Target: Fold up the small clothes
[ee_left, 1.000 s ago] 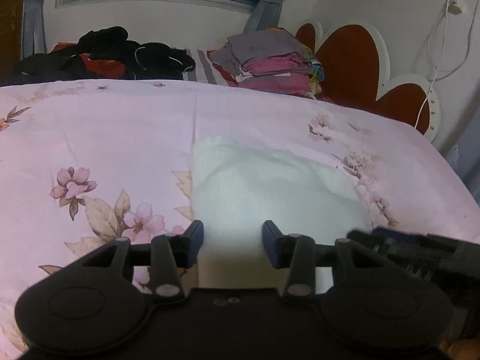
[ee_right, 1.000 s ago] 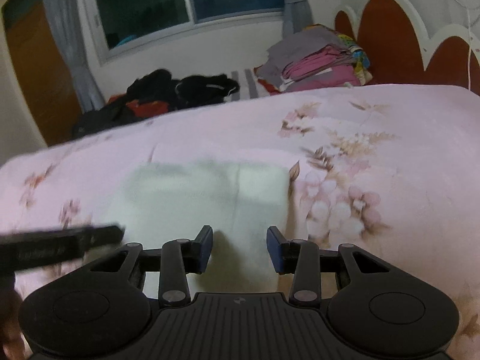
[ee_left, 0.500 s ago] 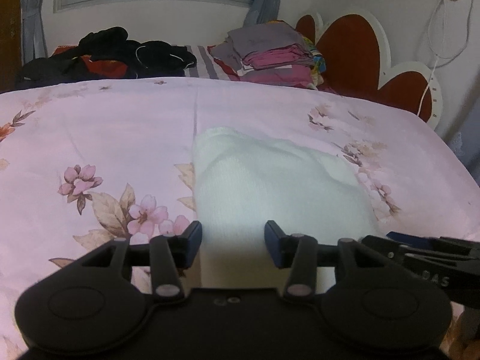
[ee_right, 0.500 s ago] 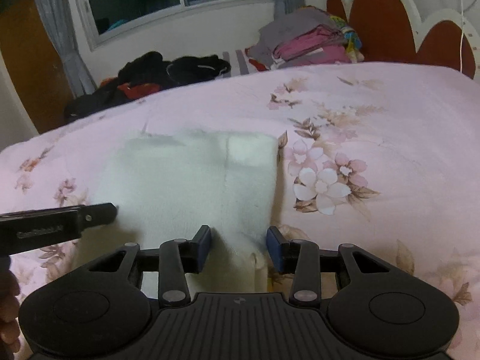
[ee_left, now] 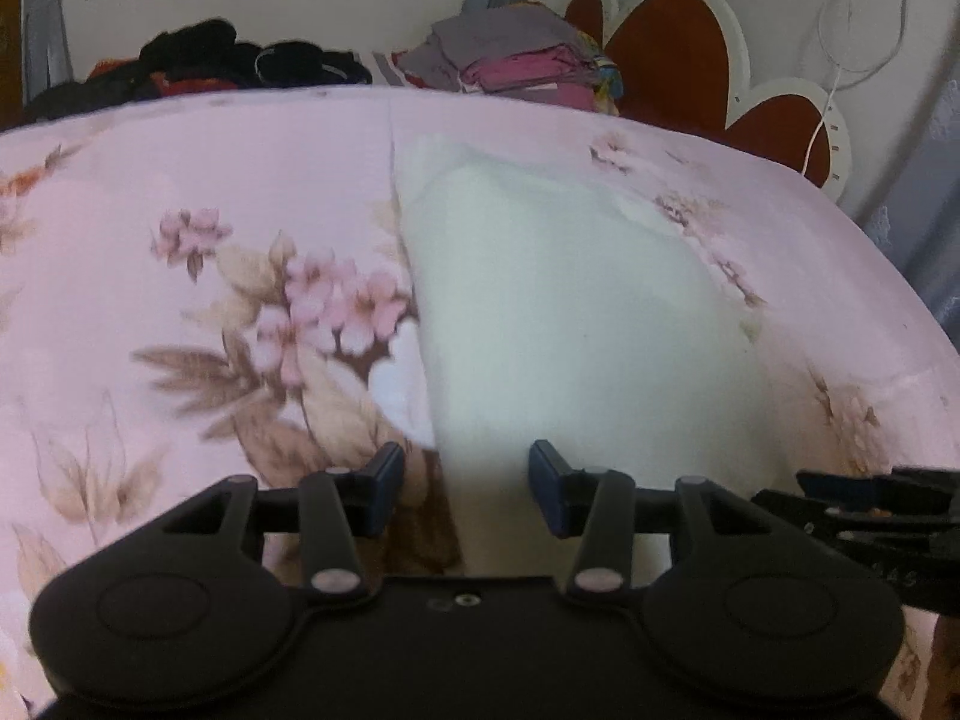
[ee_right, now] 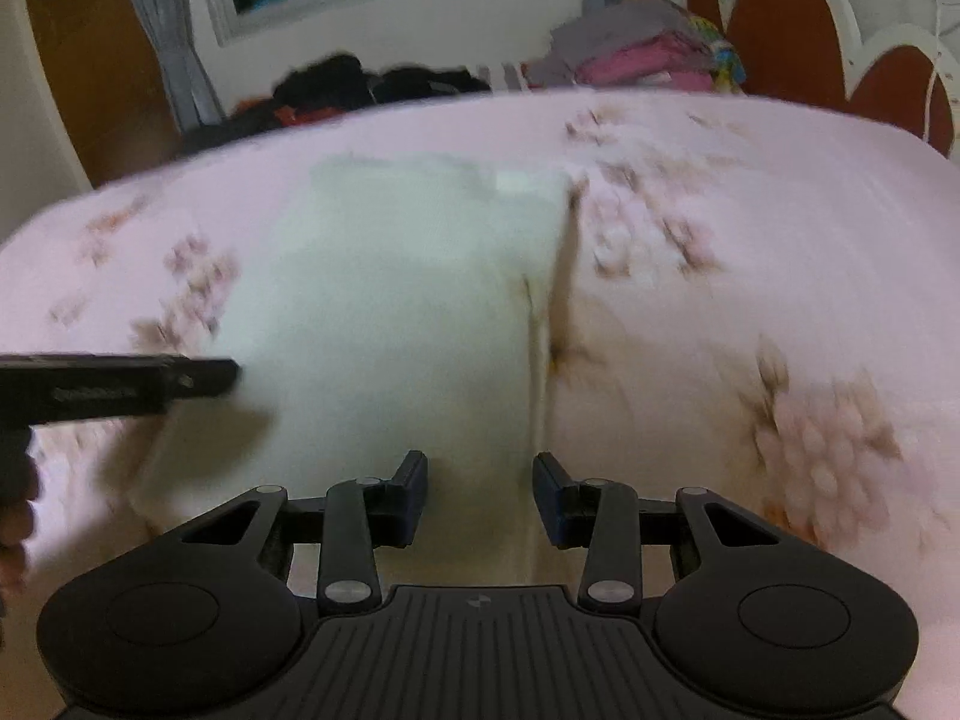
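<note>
The white garment (ee_left: 576, 324) lay lengthwise on the bed (ee_left: 180, 192), its near edge directly ahead of the left gripper (ee_left: 461, 495) and right gripper (ee_right: 480, 501), both gaping and empty.

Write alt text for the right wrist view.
The right gripper, fingers open, hangs low over the near edge of a white folded garment lying on a pink floral bedspread. The left gripper reaches in from the left; folded clothes are stacked beyond the bed.
</note>
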{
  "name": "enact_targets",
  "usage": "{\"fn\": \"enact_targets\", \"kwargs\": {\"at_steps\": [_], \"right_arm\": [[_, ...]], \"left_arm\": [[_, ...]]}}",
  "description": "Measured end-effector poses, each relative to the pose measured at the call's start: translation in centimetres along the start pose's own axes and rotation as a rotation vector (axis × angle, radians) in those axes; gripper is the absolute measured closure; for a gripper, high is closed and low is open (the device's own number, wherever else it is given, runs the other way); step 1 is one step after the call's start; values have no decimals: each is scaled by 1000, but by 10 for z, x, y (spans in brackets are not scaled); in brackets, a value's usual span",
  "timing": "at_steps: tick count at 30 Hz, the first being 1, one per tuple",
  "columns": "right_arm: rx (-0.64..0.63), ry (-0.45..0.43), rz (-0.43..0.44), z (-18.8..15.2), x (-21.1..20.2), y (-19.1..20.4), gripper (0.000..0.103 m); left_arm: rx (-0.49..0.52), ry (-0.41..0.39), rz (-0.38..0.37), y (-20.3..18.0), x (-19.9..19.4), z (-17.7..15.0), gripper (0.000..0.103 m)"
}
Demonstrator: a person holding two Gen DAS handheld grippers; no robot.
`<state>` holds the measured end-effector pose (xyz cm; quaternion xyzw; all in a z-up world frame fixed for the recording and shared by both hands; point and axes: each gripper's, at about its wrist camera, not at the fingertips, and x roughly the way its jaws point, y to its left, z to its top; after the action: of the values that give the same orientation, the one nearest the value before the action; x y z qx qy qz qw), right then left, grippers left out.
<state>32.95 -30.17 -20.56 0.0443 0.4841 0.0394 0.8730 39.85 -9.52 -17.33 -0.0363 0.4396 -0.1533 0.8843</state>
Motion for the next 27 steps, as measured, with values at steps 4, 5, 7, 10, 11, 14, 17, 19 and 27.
{"fn": "enact_targets", "kwargs": {"at_steps": [4,5,7,10,11,14,17,19,27], "right_arm": [[33,-1,-61,-4,-3,-6,63],[36,0,-77,-5,-4,-6,63],[51,4,-90,-8,-4,-6,64],[63,4,-101,-7,-5,-2,70],[68,4,-103,-6,-6,0,73],[66,-6,-87,-6,-11,5,73],[93,-25,-65,-4,-19,8,70],[113,-39,-59,0,-24,9,54],[78,-88,-32,25,-23,12,35]], "left_arm": [[1,11,-1,-4,1,3,57],[6,13,-2,-5,1,3,57],[11,15,-7,-7,1,4,58],[23,17,-8,-8,0,4,58],[24,21,-10,-8,-1,5,58],[34,17,-3,-6,-5,9,47],[45,-9,11,-5,-13,10,36],[50,-16,9,-5,-15,12,36],[7,-34,15,1,-14,26,33]]}}
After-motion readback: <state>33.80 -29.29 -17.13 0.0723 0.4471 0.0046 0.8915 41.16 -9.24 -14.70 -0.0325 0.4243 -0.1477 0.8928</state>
